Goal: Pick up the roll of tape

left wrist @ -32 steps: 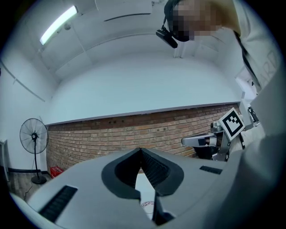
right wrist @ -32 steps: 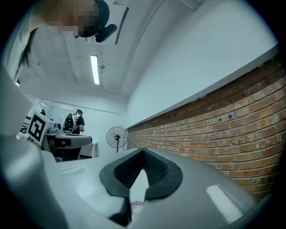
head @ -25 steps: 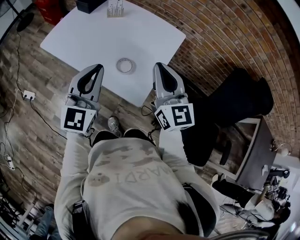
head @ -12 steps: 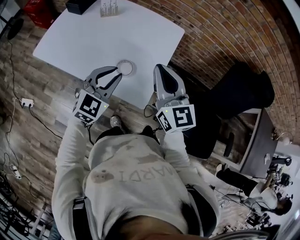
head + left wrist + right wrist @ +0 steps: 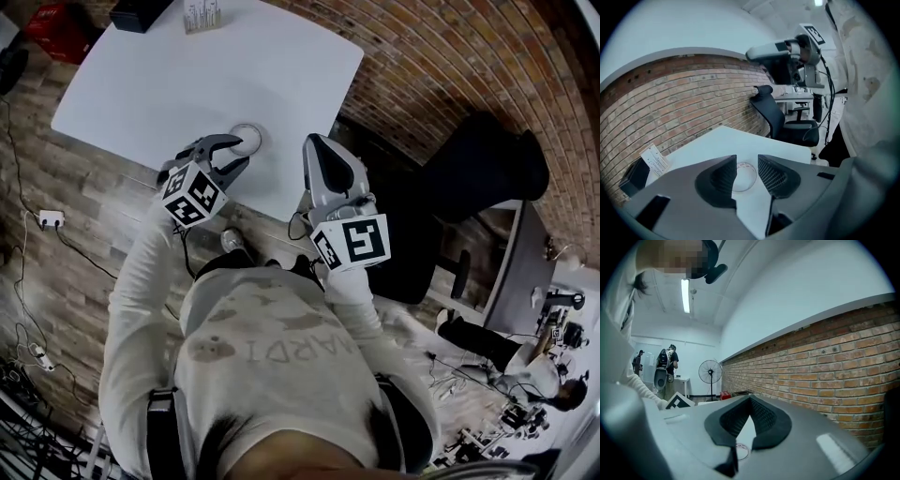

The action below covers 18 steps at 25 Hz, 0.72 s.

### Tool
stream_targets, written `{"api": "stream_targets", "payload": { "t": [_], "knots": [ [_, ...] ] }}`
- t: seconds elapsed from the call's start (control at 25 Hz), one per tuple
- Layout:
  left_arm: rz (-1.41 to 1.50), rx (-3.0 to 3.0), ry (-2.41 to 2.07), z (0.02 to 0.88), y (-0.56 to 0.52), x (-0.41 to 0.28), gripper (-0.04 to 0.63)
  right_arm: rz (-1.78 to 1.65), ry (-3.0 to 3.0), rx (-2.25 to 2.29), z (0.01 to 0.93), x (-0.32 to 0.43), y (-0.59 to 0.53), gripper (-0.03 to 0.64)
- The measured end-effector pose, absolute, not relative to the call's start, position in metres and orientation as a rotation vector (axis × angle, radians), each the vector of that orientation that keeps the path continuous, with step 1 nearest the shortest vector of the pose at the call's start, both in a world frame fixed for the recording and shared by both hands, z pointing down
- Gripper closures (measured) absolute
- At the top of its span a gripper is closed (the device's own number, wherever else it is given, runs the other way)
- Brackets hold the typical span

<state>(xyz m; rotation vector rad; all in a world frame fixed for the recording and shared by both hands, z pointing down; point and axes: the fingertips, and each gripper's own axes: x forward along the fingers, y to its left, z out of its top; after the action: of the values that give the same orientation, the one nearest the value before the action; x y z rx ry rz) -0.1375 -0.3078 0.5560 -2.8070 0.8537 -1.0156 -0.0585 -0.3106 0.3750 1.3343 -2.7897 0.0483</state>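
In the head view, the roll of tape lies flat on the white table, close to the table's edge that is nearest to the person. The left gripper reaches in over this same edge and points down toward the table top. Its jaws stand apart, and the tips are just beside the roll, on the side of the near edge. The right gripper hangs over the same edge, farther toward the table's corner by the brick wall, and it takes no part. In the left gripper view, the left gripper has just been opening its jaws. The roll of tape shows in the gap between them, lying on the table beyond the tips. The pads do not press on it, and I cannot tell if a tip already touches the table. In the right gripper view, the right gripper has its jaws together at the tips and nothing is between them. Under the tips a small part of the roll of tape is seen on the table. By my judgement, the approach is almost done. What is left is to bring the open left jaws around the ring, close them on it, and lift it off the table. The roll is not yet gripped or raised.
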Motion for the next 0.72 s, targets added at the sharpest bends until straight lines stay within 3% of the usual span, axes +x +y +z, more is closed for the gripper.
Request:
{"api": "stream_targets", "payload": {
  "t": [0.72],
  "knots": [
    [-1.482,-2.72,0.394,0.656,-0.32,-0.13,0.414,0.125,-2.657,1.471,0.402,-0.034,-0.333,0.606]
  ]
}}
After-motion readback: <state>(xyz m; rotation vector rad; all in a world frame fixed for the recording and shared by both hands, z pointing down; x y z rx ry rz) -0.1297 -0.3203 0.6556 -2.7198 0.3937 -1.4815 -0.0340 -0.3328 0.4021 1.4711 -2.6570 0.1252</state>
